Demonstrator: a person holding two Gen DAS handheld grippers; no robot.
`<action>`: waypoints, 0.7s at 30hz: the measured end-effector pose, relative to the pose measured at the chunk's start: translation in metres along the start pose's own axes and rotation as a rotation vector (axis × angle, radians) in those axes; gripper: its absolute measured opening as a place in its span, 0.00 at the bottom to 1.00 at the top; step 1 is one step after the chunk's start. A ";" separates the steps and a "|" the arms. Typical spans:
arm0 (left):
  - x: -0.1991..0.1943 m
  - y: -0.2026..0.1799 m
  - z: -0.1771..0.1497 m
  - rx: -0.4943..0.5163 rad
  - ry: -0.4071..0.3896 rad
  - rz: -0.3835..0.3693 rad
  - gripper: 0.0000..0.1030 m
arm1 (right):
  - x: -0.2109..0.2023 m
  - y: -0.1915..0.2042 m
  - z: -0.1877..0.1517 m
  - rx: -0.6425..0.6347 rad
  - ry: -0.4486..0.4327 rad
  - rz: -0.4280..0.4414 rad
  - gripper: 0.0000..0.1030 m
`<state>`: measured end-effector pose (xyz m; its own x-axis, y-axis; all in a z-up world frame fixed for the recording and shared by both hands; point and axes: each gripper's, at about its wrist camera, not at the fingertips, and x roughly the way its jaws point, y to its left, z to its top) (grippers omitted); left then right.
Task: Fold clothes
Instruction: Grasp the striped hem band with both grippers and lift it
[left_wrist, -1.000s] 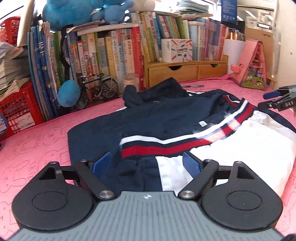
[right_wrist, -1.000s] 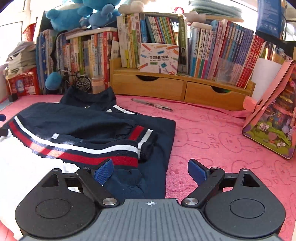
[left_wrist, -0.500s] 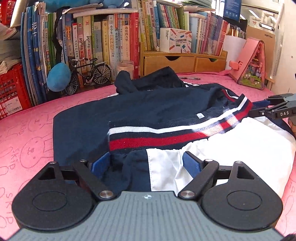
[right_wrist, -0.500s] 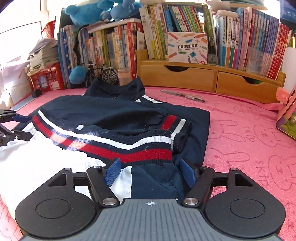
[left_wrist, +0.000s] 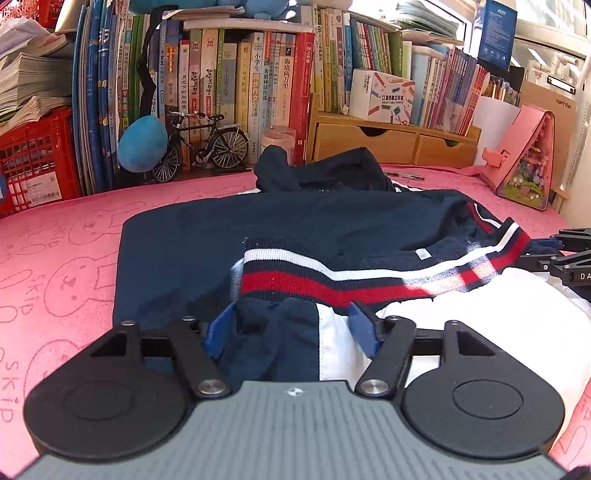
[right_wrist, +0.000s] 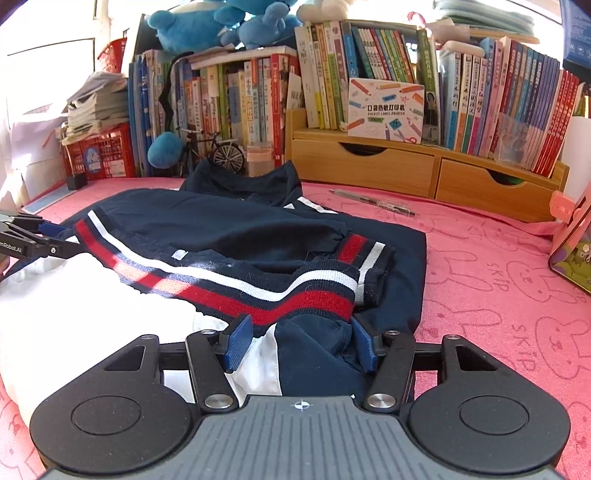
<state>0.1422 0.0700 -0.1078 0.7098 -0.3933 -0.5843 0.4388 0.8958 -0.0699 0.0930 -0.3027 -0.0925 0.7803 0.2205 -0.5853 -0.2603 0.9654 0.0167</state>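
A navy jacket (left_wrist: 295, 229) with a red-and-white striped band and a white panel lies spread on the pink rabbit-print mat (left_wrist: 66, 266). My left gripper (left_wrist: 292, 330) rests low at the jacket's near edge. Its blue fingers (left_wrist: 221, 332) stand apart, with navy and white cloth bunched between them. In the right wrist view my right gripper (right_wrist: 301, 338) sits at the other near corner of the jacket (right_wrist: 221, 229), fingers apart around the cloth just below the striped band. Each gripper shows at the edge of the other's view: the right gripper (left_wrist: 565, 258) and the left gripper (right_wrist: 26, 240).
Books line the back, above a wooden drawer unit (right_wrist: 406, 166). A model bicycle (left_wrist: 203, 147), a blue plush ball (left_wrist: 142, 144) and a red crate (left_wrist: 33, 162) stand at the back left. A pen (right_wrist: 373, 201) lies behind the jacket, and a pink toy house (left_wrist: 524, 162) stands to the right.
Both grippers have moved in over the jacket's near edge. Their fingers have narrowed around the cloth, the right pair more than the left.
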 end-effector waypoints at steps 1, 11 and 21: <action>-0.002 -0.003 -0.001 0.017 -0.017 0.012 0.35 | -0.002 0.003 0.000 -0.008 -0.008 -0.004 0.30; -0.001 -0.015 0.054 0.136 -0.216 0.149 0.17 | -0.051 0.028 0.058 -0.127 -0.256 -0.076 0.19; 0.054 -0.001 0.091 0.167 -0.239 0.307 0.20 | 0.099 -0.002 0.144 -0.017 -0.208 -0.162 0.19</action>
<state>0.2305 0.0293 -0.0658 0.9205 -0.1682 -0.3526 0.2567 0.9408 0.2214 0.2530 -0.2629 -0.0336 0.9121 0.0888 -0.4002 -0.1304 0.9884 -0.0781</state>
